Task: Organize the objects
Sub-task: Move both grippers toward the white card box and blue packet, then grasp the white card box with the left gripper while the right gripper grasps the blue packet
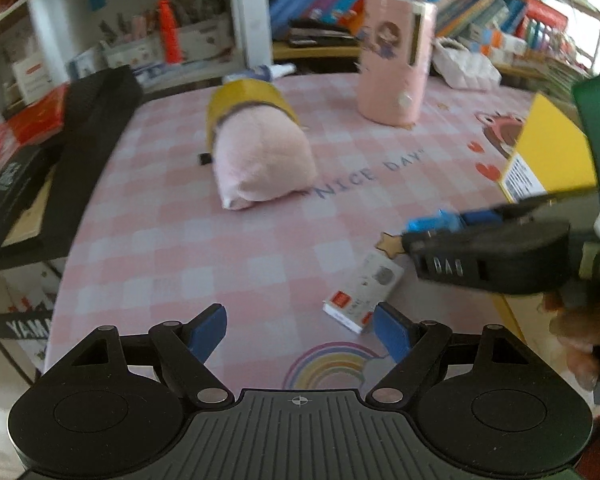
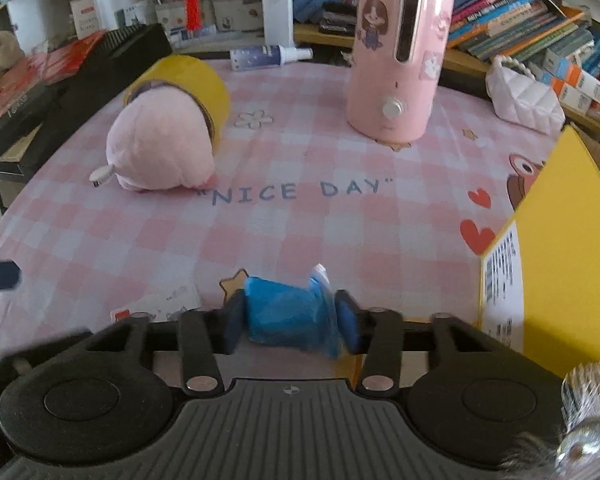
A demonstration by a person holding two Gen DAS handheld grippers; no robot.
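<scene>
Right gripper [image 2: 290, 322] clamps blue roll [image 2: 290, 318], axis seemingly crosswise.

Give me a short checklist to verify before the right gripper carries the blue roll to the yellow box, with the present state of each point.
1. Right gripper shut on the blue roll: ok.
2. Roll held squarely between the pads: cannot tell, the wrap bulges past them.
3. Left gripper open and holding nothing: ok.
4. Left gripper clear of the small card box: not ok, one finger is right beside it.
5. Yellow box open to receive the roll: cannot tell.
</scene>
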